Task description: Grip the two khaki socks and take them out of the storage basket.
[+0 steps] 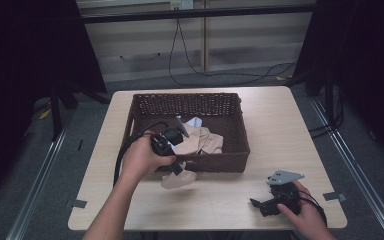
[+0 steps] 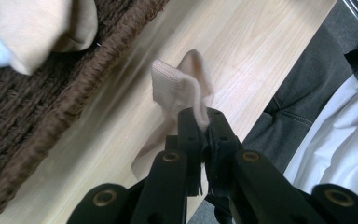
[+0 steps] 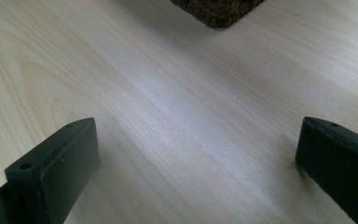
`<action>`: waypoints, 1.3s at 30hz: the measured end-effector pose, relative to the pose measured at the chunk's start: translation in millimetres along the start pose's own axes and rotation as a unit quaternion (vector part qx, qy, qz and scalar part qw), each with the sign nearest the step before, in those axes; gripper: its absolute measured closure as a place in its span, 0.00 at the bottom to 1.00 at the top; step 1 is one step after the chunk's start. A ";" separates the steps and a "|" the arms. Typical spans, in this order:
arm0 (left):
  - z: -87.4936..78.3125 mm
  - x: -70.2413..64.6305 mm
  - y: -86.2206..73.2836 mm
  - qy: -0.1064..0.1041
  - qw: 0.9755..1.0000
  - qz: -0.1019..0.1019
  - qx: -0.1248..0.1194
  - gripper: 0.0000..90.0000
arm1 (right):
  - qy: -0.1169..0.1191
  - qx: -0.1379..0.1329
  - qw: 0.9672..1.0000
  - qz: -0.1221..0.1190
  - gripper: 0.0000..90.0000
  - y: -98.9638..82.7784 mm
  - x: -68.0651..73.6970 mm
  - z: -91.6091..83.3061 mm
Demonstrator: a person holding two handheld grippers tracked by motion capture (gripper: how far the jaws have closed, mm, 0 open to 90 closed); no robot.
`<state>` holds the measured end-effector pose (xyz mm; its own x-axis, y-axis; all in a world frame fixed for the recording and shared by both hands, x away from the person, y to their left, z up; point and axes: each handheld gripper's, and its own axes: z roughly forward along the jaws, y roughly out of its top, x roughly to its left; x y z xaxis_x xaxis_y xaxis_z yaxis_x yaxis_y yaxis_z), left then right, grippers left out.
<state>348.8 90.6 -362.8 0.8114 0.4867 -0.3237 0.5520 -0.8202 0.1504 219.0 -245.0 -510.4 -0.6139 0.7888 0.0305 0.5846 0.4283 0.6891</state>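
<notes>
On a light wooden table (image 1: 280, 130) stands a dark brown woven basket (image 1: 232, 107), and in it lie crumpled beige cloths (image 1: 197, 140) with a bit of pale blue fabric (image 1: 195, 121) beside them. The left gripper (image 1: 176, 167), held in the person's left hand (image 1: 141, 157), sits at the basket's near wall with its 2 jaws pressed together on a beige sock (image 2: 179, 86); in the high view that sock (image 1: 178, 179) hangs just outside the basket over the tabletop. The left gripper view shows the basket's rim (image 2: 121, 42) running close beside the pinched sock. The right gripper (image 1: 260, 204) rests low over the table's near right corner in the right hand (image 1: 305, 212), well apart from the basket, its jaws spread wide with bare wood between them
</notes>
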 end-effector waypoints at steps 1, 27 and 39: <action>2.9 1.1 0.3 0.001 1.000 0.003 0.003 0.96 | 0.000 0.000 1.000 0.000 0.00 0.0 0.0 0.0; -8.1 -2.2 0.0 0.017 1.000 -0.006 -0.002 0.50 | 0.000 -0.001 1.000 -0.002 0.00 0.0 -0.2 0.1; -42.3 -0.7 9.9 0.040 0.998 -0.009 -0.041 0.23 | 0.000 -0.002 1.000 0.000 0.00 0.1 -0.1 0.2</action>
<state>361.8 94.9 -321.6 0.8120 0.5267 -0.2517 0.5782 -0.7849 0.2228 219.3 -244.9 -510.5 -0.6139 0.7888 0.0291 0.5820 0.4274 0.6918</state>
